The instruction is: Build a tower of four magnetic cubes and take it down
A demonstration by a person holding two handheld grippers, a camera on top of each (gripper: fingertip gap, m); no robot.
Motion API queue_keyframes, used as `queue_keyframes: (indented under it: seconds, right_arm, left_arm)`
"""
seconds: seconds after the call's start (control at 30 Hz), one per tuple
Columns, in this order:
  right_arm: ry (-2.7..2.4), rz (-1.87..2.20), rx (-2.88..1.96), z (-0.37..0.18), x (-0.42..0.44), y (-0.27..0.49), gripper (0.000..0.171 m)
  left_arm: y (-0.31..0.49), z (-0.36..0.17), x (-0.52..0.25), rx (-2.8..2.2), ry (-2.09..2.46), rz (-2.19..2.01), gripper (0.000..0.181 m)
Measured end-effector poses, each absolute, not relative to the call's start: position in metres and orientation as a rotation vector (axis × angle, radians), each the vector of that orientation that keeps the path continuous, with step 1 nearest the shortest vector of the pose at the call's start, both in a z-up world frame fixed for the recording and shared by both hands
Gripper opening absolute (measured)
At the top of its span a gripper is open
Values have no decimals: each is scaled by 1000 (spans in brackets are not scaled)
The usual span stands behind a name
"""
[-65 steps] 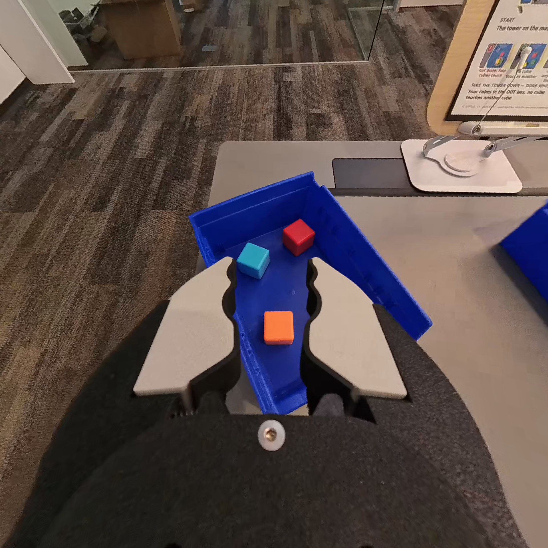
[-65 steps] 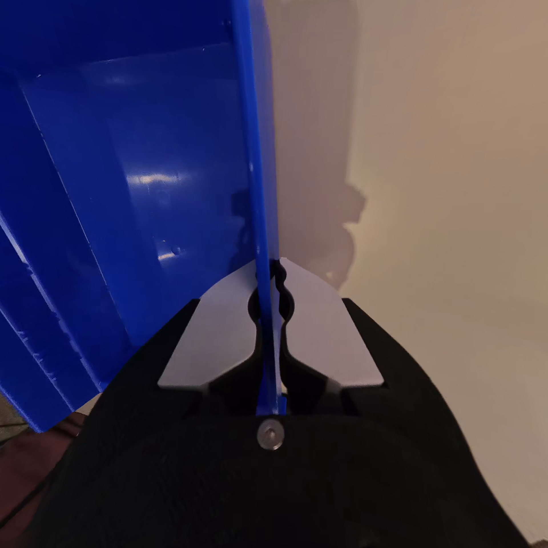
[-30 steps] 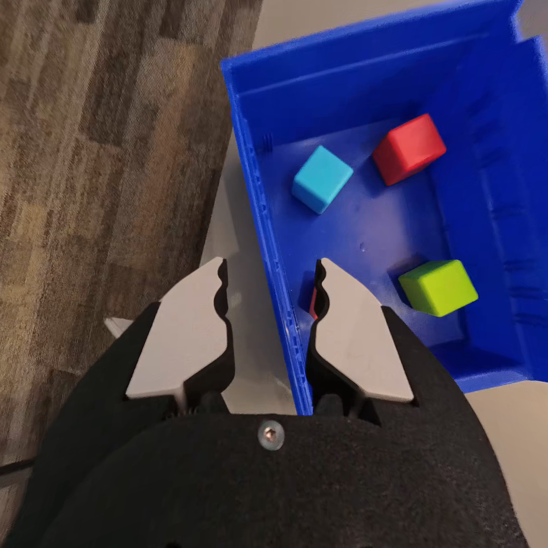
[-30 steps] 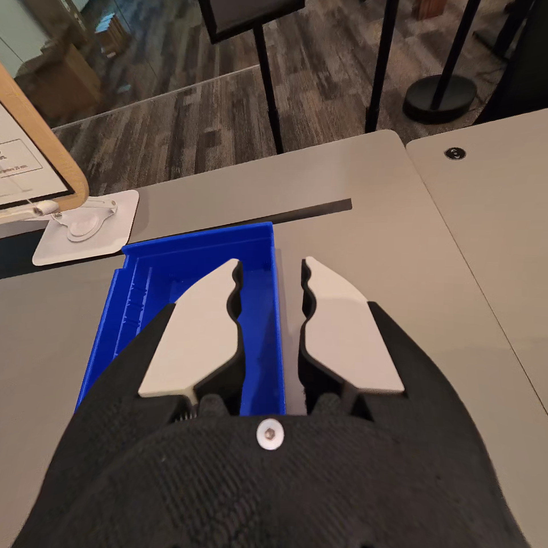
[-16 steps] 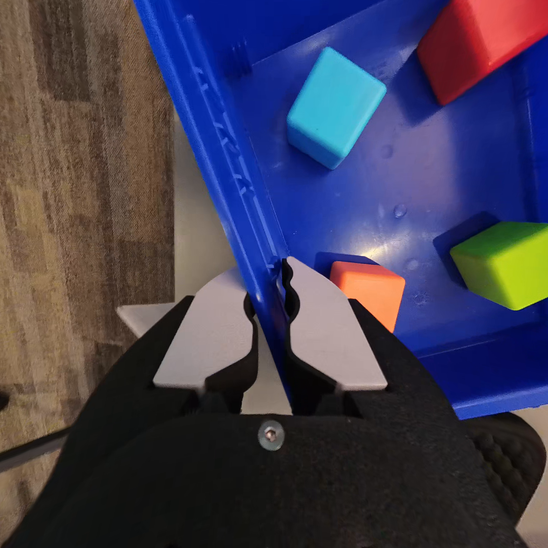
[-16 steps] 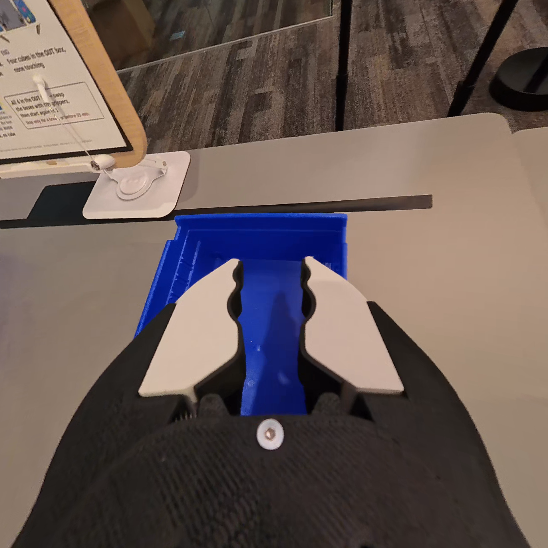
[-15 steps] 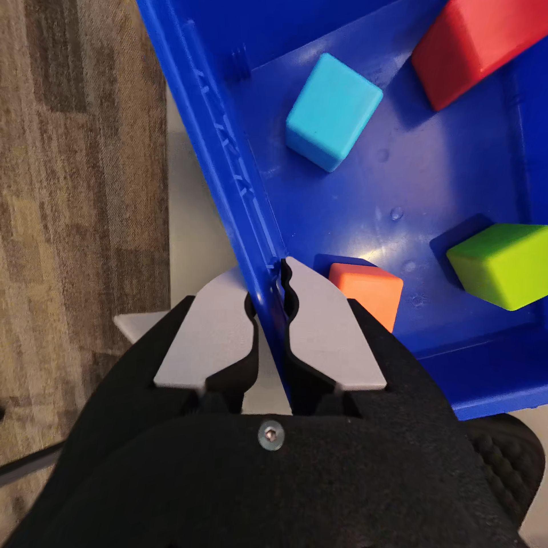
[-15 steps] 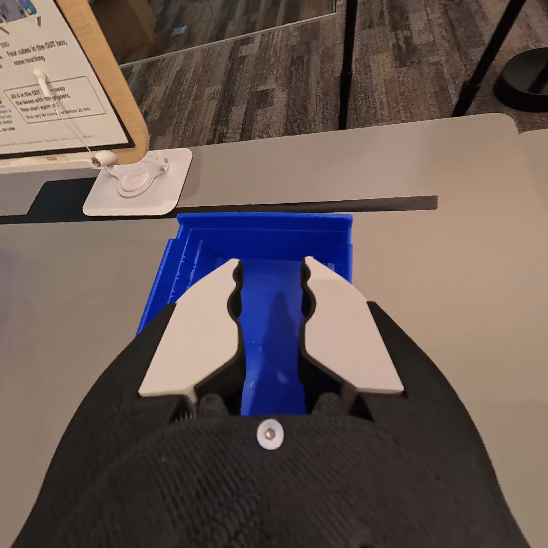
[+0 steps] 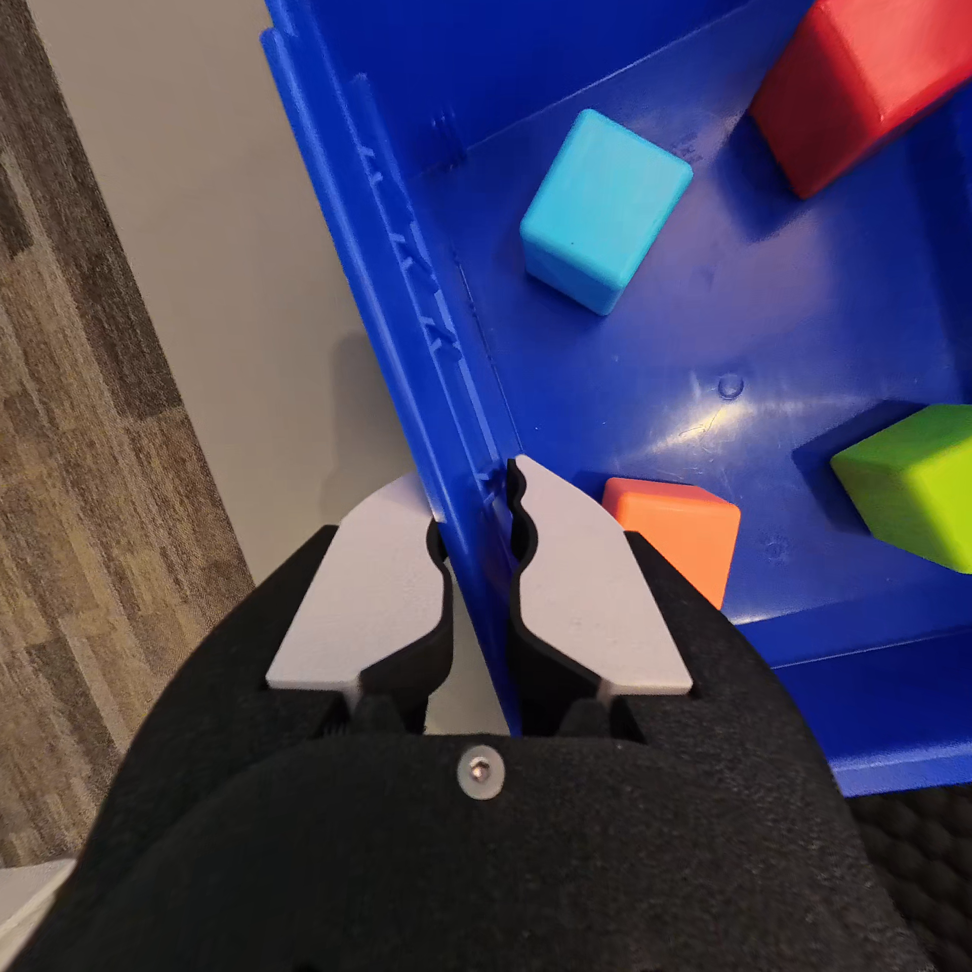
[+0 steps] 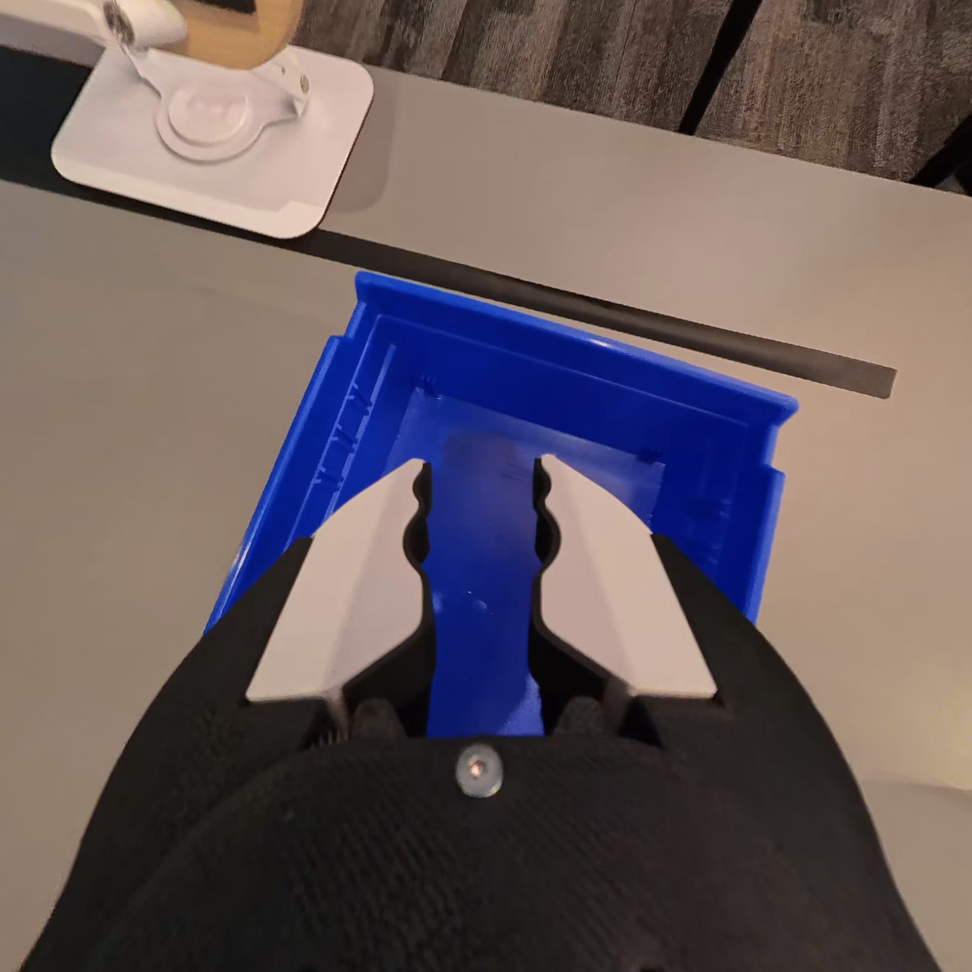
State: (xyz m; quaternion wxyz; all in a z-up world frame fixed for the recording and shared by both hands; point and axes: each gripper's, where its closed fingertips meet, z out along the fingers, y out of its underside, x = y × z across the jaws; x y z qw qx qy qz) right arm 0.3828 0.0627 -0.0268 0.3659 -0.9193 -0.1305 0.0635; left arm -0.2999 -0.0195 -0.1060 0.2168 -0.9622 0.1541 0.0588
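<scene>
The left claw [image 9: 473,492] is clenched on the side wall of a blue bin [image 9: 400,252], one finger outside the wall and the other inside. The bin rests on the grey desk [image 9: 210,210] near its edge, beside patterned carpet [image 9: 79,421]. Four cubes lie apart on the bin's floor: a cyan cube [image 9: 605,210], a red cube [image 9: 868,84] at the top right, a green cube [image 9: 910,499] at the right edge, and an orange cube [image 9: 678,531] just beside the inner finger, possibly touching it. The right claw [image 10: 481,463] hangs released over a second blue bin [image 10: 578,357], whose visible floor holds no cubes. A white stand base [image 10: 210,131] sits farther back on the desk.
</scene>
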Motion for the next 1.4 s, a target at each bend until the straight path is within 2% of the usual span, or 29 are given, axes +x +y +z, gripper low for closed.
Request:
queue_keyframes:
  seconds: [0.2, 0.27, 0.37, 0.47, 0.53, 0.67, 0.77, 1.0, 1.4]
  right_arm:
    - [-392, 138, -2386, -36, 372, 64, 39]
    - [-395, 131, -2386, -37, 372, 65, 39]
    - [-392, 124, -2373, -35, 374, 66, 39]
    - [-386, 133, -2365, -33, 376, 66, 39]
    - [-385, 136, -2366, -34, 377, 66, 39]
    - [-393, 133, -2379, -37, 377, 66, 40]
    - [-400, 134, -2381, -37, 376, 65, 39]
    - [-408, 148, -2392, -40, 375, 64, 39]
    - [-436, 145, -2401, -47, 371, 66, 40]
  left_arm:
    - [-19, -106, -301, -2656, 438, 188, 20]
    - [-16, -100, -299, -2620, 407, 171, 31]
    - [-11, -62, -294, -2475, 338, 121, 46]
    - [-27, -17, -242, -2270, 588, -85, 49]
    - [-46, -7, -198, -2170, 838, -187, 54]
    - [-70, -41, -138, -2076, 1365, -167, 50]
    - [-76, -78, -124, -2199, 1538, -151, 52]
    - [-72, -120, -138, -2380, 1614, -23, 59]
    - [-73, -141, -143, -2449, 1667, -10, 53]
